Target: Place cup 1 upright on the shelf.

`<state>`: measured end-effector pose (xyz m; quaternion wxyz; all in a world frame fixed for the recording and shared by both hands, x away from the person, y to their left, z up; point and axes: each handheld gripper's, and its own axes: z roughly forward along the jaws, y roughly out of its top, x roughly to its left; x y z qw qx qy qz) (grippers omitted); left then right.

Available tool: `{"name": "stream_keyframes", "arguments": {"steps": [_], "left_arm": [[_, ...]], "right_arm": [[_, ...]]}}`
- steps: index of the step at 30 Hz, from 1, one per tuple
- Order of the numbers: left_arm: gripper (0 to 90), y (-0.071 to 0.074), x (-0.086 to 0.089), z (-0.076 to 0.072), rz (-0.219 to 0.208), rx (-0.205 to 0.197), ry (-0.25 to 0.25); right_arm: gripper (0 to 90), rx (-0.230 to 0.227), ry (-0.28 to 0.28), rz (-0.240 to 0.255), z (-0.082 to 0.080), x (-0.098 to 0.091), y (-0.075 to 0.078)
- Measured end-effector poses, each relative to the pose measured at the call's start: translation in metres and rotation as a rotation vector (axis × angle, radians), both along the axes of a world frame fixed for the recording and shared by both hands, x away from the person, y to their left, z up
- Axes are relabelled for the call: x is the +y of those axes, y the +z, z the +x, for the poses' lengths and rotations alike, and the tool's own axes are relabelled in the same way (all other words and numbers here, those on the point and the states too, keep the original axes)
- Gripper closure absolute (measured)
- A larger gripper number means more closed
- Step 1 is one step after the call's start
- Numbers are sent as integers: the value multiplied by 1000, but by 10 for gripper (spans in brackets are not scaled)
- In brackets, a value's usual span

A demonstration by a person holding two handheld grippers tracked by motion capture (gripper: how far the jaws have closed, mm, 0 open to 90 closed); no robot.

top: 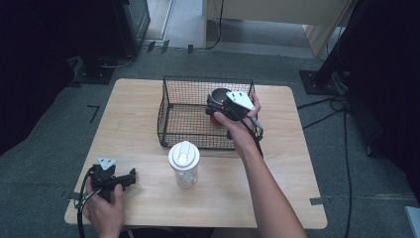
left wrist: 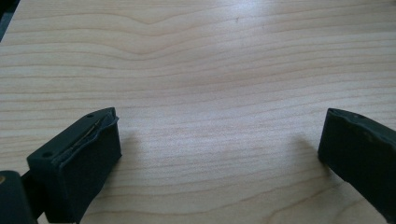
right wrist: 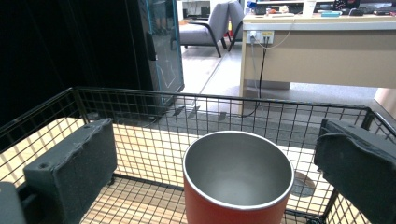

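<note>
While the right tool (top: 214,110) hangs over the right-hand part of the black wire basket (top: 171,106), its two black pads (right wrist: 74,168) stand wide apart and press on nothing; the red cup (right wrist: 238,186) stands upright between and just beyond them, free of both. In the right gripper view the cup shows a red outside, a bare metal inside and a thin bright rim, and its mouth faces up; it sits on the basket's mesh floor, close to the far wire wall. From the high view the cup (top: 218,99) is mostly covered by the tool and the person's right hand (top: 237,124), with a dark round mouth and a bit of red showing beneath the grey three-cornered plate. The basket rests on the far middle of the wooden tabletop (top: 292,163). In front of the basket, just beside its near wall, stands a clear tumbler with a white lid (top: 184,163), upright and apart from both hands. The left tool (top: 126,177) lies low at the near left corner of the tabletop, held in the person's left hand (top: 104,206), well apart from the basket and the tumbler. Seen in the left gripper view, its pads (left wrist: 88,158) are spread wide over bare wood grain, with nothing between them and nothing touching them.
</note>
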<state>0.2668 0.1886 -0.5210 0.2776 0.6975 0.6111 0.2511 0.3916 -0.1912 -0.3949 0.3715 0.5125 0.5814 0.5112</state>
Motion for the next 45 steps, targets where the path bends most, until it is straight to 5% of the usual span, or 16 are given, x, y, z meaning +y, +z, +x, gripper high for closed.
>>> {"name": "stream_keyframes", "arguments": {"steps": [32, 45], "left_arm": [[0, 0, 0, 0, -1, 1, 1], [0, 0, -1, 0, 2, 1, -7]], "right_arm": [[0, -25, 93, -13, -76, 0, -6], [0, -2, 139, -14, -112, -1, -22]]}}
